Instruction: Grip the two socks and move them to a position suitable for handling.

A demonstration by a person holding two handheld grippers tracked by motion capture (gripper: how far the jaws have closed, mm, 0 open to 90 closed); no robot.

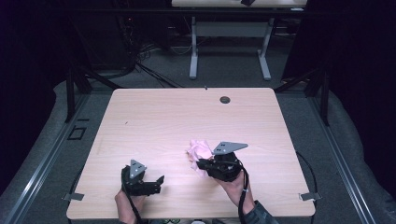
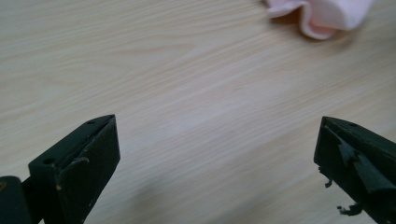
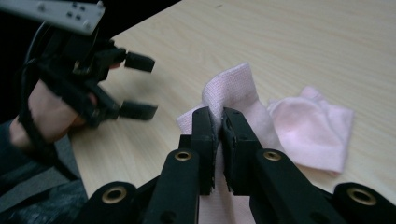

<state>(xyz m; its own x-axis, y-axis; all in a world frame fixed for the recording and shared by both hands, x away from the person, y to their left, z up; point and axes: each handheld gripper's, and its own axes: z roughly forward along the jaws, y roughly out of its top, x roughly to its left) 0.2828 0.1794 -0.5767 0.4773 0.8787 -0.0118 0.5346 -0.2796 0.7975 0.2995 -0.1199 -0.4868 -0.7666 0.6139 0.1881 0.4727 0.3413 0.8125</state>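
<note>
A crumpled pink cloth (image 1: 198,150) lies on the wooden table (image 1: 187,116) near its front middle. My right gripper (image 3: 218,117) is shut on a fold of the pink cloth (image 3: 233,86) and holds that fold raised, while the rest of it rests on the wood. In the high view the right gripper (image 1: 201,164) sits just right of and below the cloth. My left gripper (image 1: 159,183) hovers low at the front left with its jaws wide apart and nothing between them. Its own view has the cloth's edge (image 2: 322,14) at the top right.
A round cable hole (image 1: 225,99) sits near the table's far edge. Beyond the table stand another desk's white legs (image 1: 193,56) and loose cables on a grey floor. Dark curtains hang on both sides.
</note>
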